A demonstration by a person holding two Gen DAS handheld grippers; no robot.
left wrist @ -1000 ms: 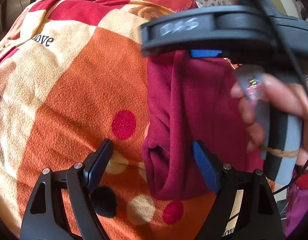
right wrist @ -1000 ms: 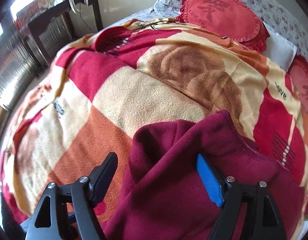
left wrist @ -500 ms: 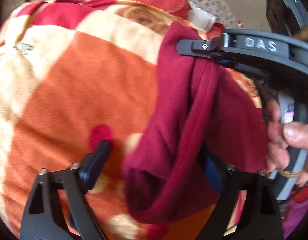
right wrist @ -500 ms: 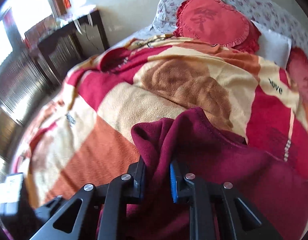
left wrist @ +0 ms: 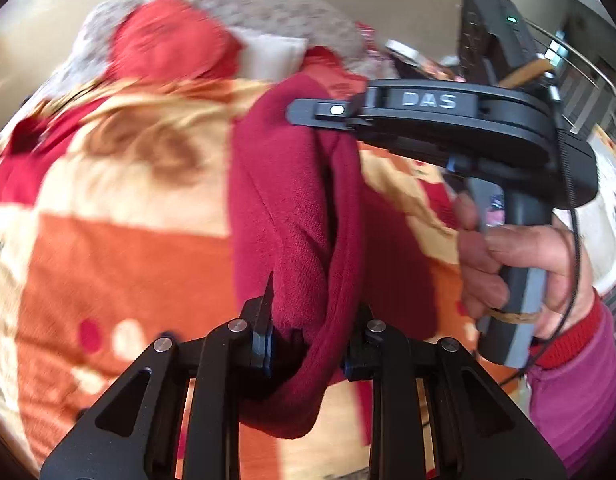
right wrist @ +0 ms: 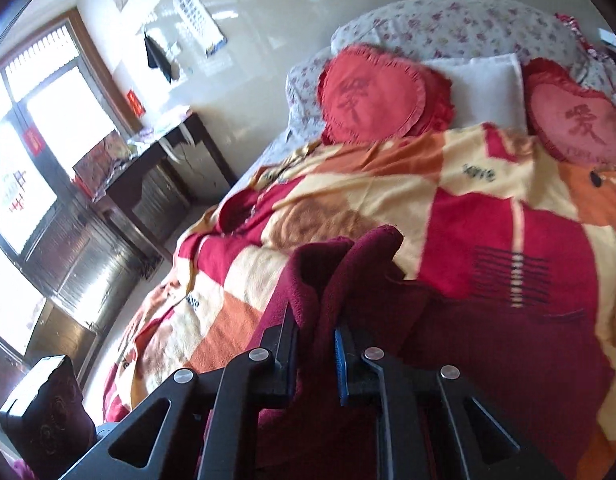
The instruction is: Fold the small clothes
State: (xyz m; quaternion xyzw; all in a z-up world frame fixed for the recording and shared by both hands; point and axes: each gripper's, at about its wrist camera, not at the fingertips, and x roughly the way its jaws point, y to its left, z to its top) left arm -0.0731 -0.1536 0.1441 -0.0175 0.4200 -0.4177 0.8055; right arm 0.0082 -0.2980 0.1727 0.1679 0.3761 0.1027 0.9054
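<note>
Bedroom; a bed (right wrist: 507, 216) under a checked orange, cream and red blanket (left wrist: 120, 248), two red heart cushions (right wrist: 371, 96) and a floral pillow (right wrist: 447, 24) at its head, dark cabinet (right wrist: 156, 184) and bright window to one side. Left gripper (left wrist: 308, 340): jaws, wide apart a second ago with the cloth lying loose between them, now drawn in and clamped on a thick rolled bunch of the maroon garment (left wrist: 292, 208). Right gripper (right wrist: 315, 344): jaws likewise open a second ago, closed half a second ago, now pinching a bunched edge of the same garment, seen in the left view gripping its upper end. Garment: formerly flat on the blanket beside the jaws; now raised off the bed along its gripped edge and hanging between the two grippers, its far portion trailing toward the blanket in the right view. Right hand (left wrist: 507, 264) wraps the right gripper's handle. Judgement: both corners secured and lifted, so the grasp step looks complete; the piece appears ready to be carried over and laid down as a fold. Left view blurred.
</note>
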